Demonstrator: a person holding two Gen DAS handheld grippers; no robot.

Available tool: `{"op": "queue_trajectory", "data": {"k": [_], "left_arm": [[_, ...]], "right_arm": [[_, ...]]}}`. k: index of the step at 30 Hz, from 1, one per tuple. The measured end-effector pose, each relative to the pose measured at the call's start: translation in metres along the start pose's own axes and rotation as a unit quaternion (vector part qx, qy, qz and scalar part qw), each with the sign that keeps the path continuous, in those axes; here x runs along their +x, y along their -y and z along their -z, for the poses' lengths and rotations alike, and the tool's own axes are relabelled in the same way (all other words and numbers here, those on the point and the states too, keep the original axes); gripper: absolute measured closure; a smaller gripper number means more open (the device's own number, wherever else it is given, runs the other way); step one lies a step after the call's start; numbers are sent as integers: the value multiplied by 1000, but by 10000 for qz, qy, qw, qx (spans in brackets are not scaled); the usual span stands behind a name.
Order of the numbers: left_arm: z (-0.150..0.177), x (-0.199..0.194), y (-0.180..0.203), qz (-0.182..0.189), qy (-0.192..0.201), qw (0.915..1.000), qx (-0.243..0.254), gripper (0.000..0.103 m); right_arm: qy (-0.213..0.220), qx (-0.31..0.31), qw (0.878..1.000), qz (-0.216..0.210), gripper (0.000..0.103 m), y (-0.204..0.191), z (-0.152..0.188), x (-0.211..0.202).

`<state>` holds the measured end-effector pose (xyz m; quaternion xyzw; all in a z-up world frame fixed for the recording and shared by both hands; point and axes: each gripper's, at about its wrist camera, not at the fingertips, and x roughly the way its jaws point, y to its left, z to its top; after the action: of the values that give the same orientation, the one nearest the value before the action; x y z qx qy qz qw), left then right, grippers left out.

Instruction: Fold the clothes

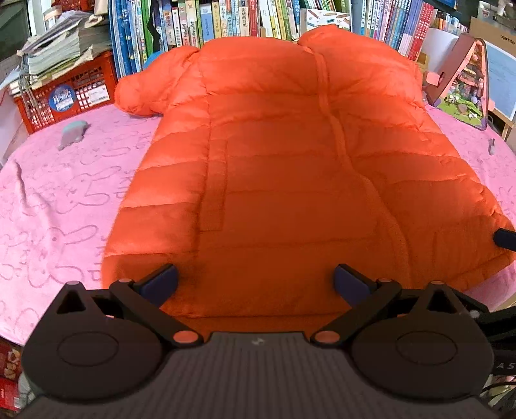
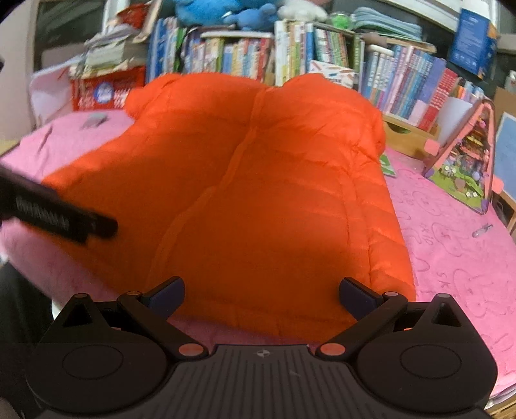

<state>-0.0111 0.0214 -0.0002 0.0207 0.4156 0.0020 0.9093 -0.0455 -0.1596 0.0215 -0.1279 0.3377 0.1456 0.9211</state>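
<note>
Orange puffer jacket (image 1: pixel 290 167) lying flat, hem nearest, collar probably toward bookshelf (image 1: pixel 245 16)

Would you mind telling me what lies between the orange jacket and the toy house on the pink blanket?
In the right wrist view, a small green card lies by the jacket; otherwise bare blanket up to the toy house.

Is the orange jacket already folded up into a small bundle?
No, the orange jacket lies spread flat on the pink blanket, front up.
</note>
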Motion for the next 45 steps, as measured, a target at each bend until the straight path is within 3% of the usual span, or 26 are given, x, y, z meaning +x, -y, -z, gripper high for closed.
{"op": "queue_trajectory", "data": {"k": [8, 17, 22, 25, 28, 31, 36, 40, 45], "left_arm": [[-1, -6, -11, -25, 237, 9995, 184, 0], [-12, 16, -41, -645, 219, 9976, -116, 0], [-9, 3, -54, -910, 463, 9947, -89, 0], [-5, -4, -55, -753, 530, 9957, 42, 0], [-6, -5, -50, -575, 555, 9967, 154, 0], [-13, 1, -40, -459, 543, 9973, 199, 0], [-26, 13, -22, -280, 534, 9979, 250, 0], [-31, 23, -10, -238, 449, 9982, 315, 0], [-33, 32, -7, -226, 314, 9989, 261, 0]], "right_arm": [[36, -225, 9997, -45, 0, -5, 1, 10], [192, -97, 9997, -103, 0, 9, -33, 55], [362, 213, 9990, 161, 0, 21, -50, 65], [713, 186, 9971, 184, 0, 27, -48, 51], [841, -17, 9964, -69, 0, 29, -35, 35], [809, -242, 9958, -345, 0, 23, -23, 24], [616, 14, 9981, 14, 2, 19, -23, 38], [472, 499, 9976, -98, 1, 22, -26, 51], [429, 467, 9980, -72, 0, 19, -26, 59]]}}
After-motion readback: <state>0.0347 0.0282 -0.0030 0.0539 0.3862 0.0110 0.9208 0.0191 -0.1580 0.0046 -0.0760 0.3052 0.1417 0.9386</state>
